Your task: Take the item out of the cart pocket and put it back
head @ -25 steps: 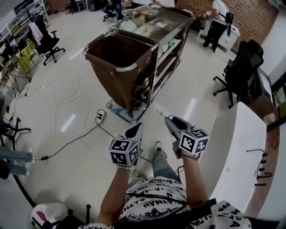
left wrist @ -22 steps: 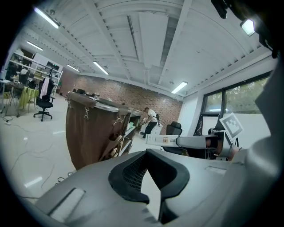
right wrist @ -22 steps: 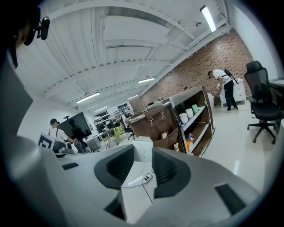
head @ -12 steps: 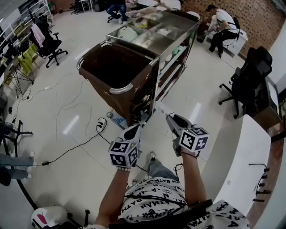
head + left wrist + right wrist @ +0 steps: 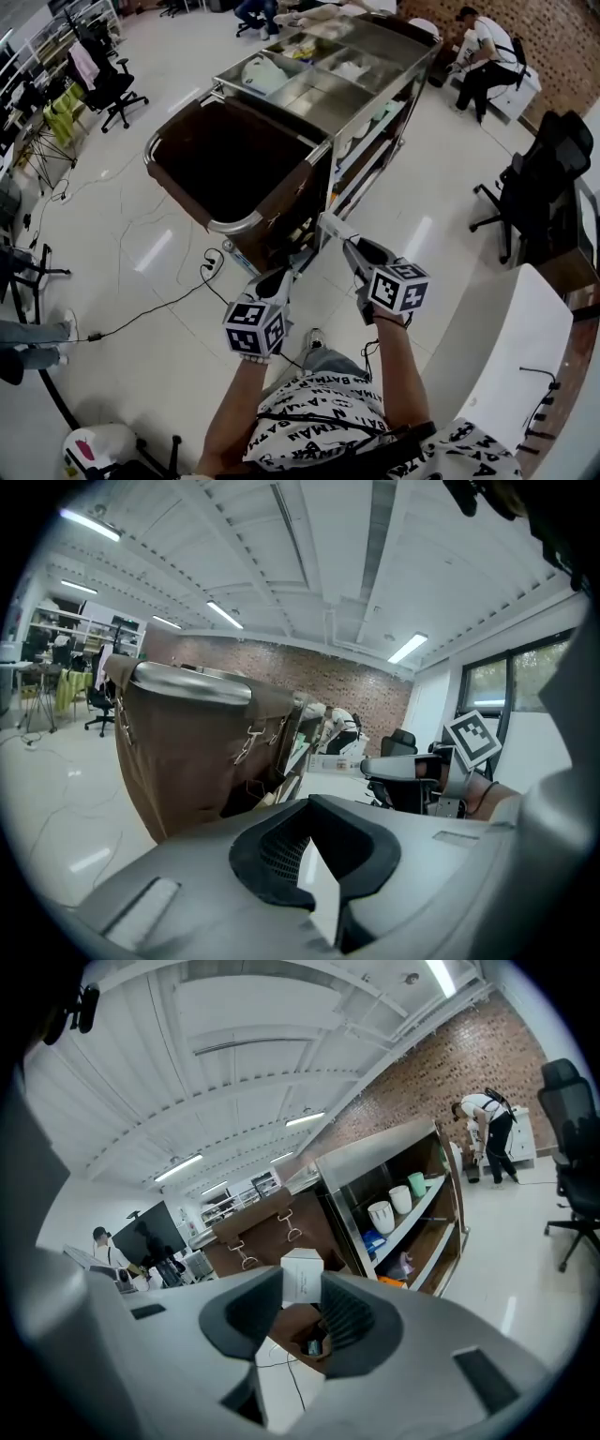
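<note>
The cart (image 5: 309,89) has a steel top and a brown cloth bag (image 5: 220,164) hung on its near end. My right gripper (image 5: 337,234) is shut on a small white box (image 5: 333,225), held in the air just short of the cart's near corner. In the right gripper view the white box (image 5: 302,1277) sits between the pads, with the brown bag (image 5: 258,1237) and the cart's open shelves (image 5: 412,1218) behind it. My left gripper (image 5: 286,274) hangs lower left of it, shut and empty. In the left gripper view its tips (image 5: 323,803) meet in front of the brown bag (image 5: 197,752).
A cable and power strip (image 5: 211,261) lie on the floor left of the cart's base. A white table (image 5: 511,356) stands at my right, black office chairs (image 5: 544,173) behind it. A person (image 5: 487,47) crouches beyond the cart.
Both grippers have moved forward to the cart, which now looks larger and nearer in the head view. The right gripper still holds the white box.
</note>
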`<action>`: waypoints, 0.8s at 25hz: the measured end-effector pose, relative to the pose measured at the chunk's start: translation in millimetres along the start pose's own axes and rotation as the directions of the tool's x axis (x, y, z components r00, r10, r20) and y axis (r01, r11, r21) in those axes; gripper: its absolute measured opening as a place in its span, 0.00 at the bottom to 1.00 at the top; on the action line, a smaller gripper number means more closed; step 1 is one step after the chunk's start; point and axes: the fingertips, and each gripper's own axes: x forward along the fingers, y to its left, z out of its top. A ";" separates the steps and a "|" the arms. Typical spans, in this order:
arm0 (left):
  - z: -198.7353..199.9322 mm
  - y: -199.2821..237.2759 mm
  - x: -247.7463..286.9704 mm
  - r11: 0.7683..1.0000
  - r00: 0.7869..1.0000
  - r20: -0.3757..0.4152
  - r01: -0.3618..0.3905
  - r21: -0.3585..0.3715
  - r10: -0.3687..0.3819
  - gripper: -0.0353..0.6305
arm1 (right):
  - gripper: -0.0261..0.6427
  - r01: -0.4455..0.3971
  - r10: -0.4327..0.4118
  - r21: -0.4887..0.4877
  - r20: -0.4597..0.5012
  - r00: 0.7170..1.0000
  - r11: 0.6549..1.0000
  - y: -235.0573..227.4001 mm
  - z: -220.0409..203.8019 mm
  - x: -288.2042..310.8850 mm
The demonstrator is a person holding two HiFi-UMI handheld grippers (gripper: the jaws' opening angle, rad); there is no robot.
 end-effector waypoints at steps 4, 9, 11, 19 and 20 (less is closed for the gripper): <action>1.0 7.8 17.8 0.999 1.000 -0.008 -0.030 -0.015 0.030 0.06 | 0.24 -0.015 0.014 -0.028 -0.045 0.999 0.999 -19.2 3.3 31.1; 6.4 20.8 32.0 0.997 0.997 -0.012 -0.074 -0.029 0.074 0.06 | 0.24 -0.033 0.022 -0.091 -0.121 0.992 0.995 -37.9 4.0 67.6; 8.9 24.9 38.4 0.996 0.996 -0.014 -0.086 -0.031 0.086 0.06 | 0.25 -0.052 0.031 -0.121 -0.169 0.985 0.991 -42.6 -0.3 82.9; 12.7 36.4 56.3 0.993 0.993 -0.019 -0.113 -0.041 0.112 0.06 | 0.25 -0.136 0.011 -0.312 -0.371 0.928 0.940 -46.6 -21.6 133.3; 12.4 38.6 57.3 0.992 0.993 -0.021 -0.118 -0.044 0.117 0.06 | 0.24 -0.150 -0.003 -0.348 -0.402 0.915 0.925 -46.7 -24.5 138.6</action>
